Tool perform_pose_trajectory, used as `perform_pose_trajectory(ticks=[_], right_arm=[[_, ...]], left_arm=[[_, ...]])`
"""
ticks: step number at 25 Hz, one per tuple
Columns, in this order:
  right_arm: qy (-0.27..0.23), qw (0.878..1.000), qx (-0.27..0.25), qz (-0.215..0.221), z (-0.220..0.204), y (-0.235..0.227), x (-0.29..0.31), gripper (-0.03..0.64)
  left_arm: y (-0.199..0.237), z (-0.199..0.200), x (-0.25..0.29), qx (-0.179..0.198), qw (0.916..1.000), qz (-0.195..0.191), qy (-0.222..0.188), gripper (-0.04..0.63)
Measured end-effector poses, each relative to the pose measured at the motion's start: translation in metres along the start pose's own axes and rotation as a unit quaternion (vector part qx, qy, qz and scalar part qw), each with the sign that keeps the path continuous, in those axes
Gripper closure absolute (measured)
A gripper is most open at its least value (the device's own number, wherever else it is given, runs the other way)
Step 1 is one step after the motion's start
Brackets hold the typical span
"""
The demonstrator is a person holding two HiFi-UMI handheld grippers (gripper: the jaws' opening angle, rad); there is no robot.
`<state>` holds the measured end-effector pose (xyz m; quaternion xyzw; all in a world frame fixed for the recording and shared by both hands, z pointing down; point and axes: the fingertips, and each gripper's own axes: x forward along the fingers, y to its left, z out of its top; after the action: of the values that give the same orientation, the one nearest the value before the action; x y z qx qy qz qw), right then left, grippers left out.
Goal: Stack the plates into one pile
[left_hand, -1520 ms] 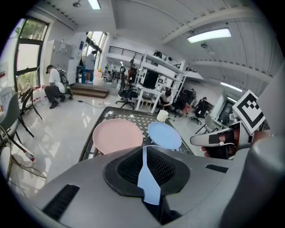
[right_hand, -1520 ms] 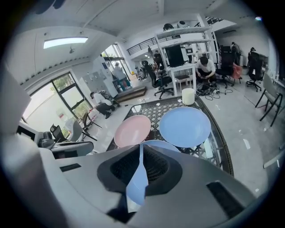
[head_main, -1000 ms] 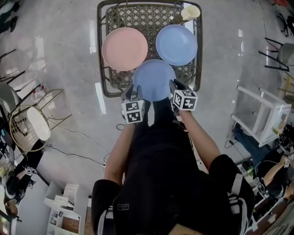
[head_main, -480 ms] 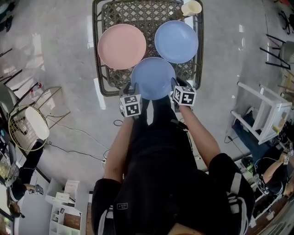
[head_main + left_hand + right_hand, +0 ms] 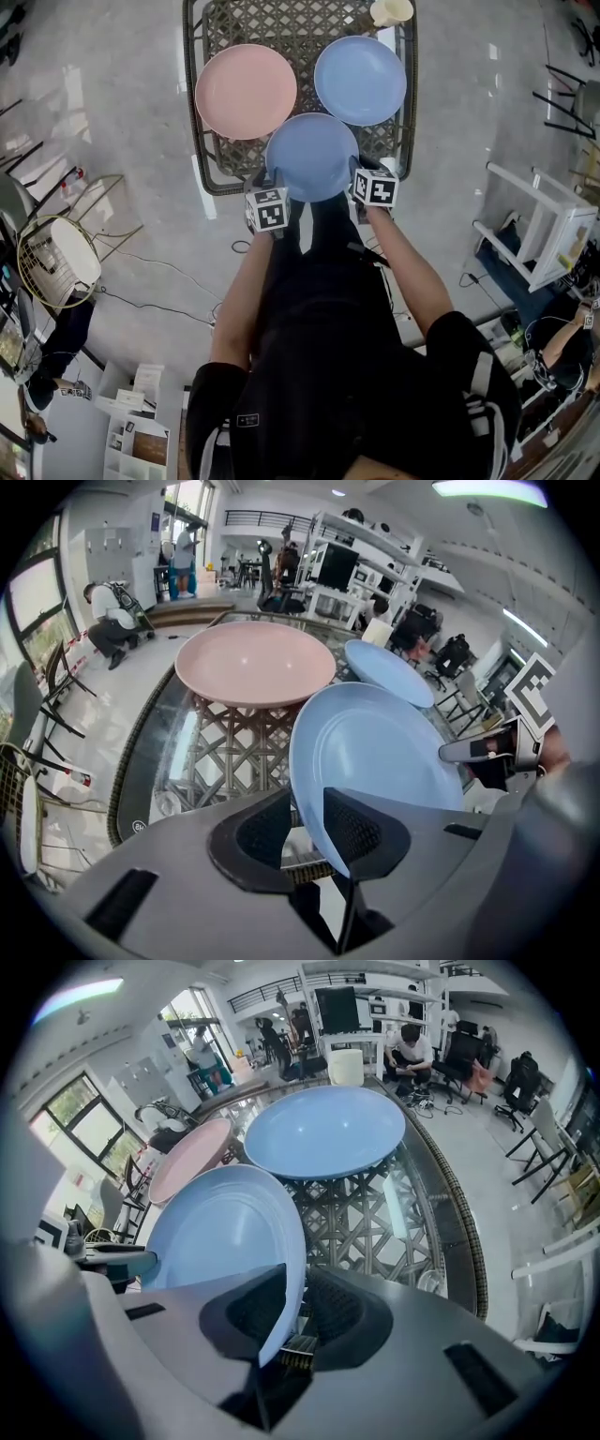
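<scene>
Three plates sit on a glass-topped wicker table (image 5: 191, 112): a pink plate (image 5: 246, 91) at the back left, a blue plate (image 5: 360, 80) at the back right, and a second blue plate (image 5: 312, 155) at the near edge. My left gripper (image 5: 269, 178) straddles the near blue plate's (image 5: 375, 752) left rim, and its jaws are closing. A gap still shows beside one pad. My right gripper (image 5: 361, 170) straddles the same plate's (image 5: 225, 1232) right rim. Its jaws are closing too, with a gap at one pad.
A cream cup (image 5: 391, 11) stands at the table's far right corner. A wire stool (image 5: 56, 258) is on the floor to the left, and a white rack (image 5: 534, 234) to the right. Cables (image 5: 159, 277) trail over the floor. People are in the room beyond the table.
Both grippers have moved forward along the near blue plate's sides, so its rim now lies deeper between the jaws. The plates have not shifted on the table.
</scene>
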<state>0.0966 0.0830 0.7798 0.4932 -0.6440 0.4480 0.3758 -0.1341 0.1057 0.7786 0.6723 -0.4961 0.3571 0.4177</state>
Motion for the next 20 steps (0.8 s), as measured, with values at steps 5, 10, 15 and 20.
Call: perform_pose_trajectory(ticks=[5,10,15,20], right_arm=[[0.0,1.0,0.004,0.0,-0.001,-0.003,0.001,0.588],[0.0,1.0,0.007,0.003,-0.001,0.002,-0.008,0.591],[-0.013,1.0,0.021,0.014,0.002,0.009,-0.014,0.594],[-0.033,0.999,0.023,0.025,0.011,0.015,-0.036,0.595]], left_arm=[[0.002,-0.002,0.002,0.014,0.9998,0.017,0.004,0.528],[0.003,-0.008,-0.005,0.004,0.9999,0.012,0.002,0.531],[0.006,-0.005,-0.02,-0.008,0.9998,0.01,-0.017,0.534],[0.002,0.008,-0.045,-0.01,0.9989,0.007,-0.045,0.535]])
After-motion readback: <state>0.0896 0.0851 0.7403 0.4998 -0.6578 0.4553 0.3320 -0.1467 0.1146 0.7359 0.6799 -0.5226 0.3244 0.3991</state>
